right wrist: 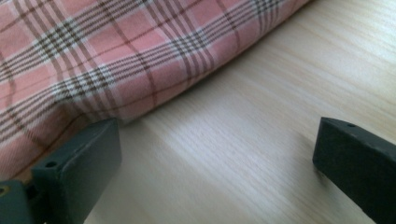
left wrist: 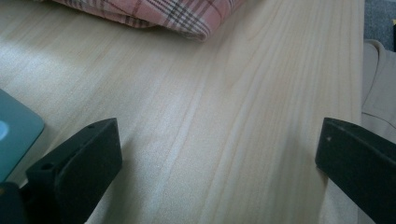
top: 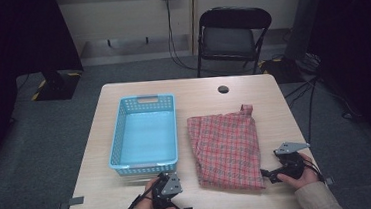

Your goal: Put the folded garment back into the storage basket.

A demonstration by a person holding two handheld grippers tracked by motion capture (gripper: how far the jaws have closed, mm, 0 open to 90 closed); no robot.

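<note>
Jaws stand wide apart on both grippers, nothing between them. The right gripper (top: 268, 174) lies low at the table's near right, its jaws pointing left at the near right corner of the cloth (top: 227, 149); in the right gripper view one jaw sits just at the folded hem (right wrist: 140, 109) and the other over bare wood, so the hem is not yet between them. The left gripper (left wrist: 217, 154) rests near the front edge, close to the near end of the basket (top: 145, 135) (a sliver of blue shows at the left of its own view), with the cloth's near left corner (left wrist: 187, 23) a little way ahead of its spread jaws.

The cloth, a red check, lies flat and folded on the table (top: 202, 88) just right of the empty basket, apart from it.

My reading: this is the approach before a grasp, likely to fold the cloth again or lift it into the basket. Next, the right gripper should slide forward so the hem passes between its jaws, then close; the left has to travel right to its corner first.
</note>
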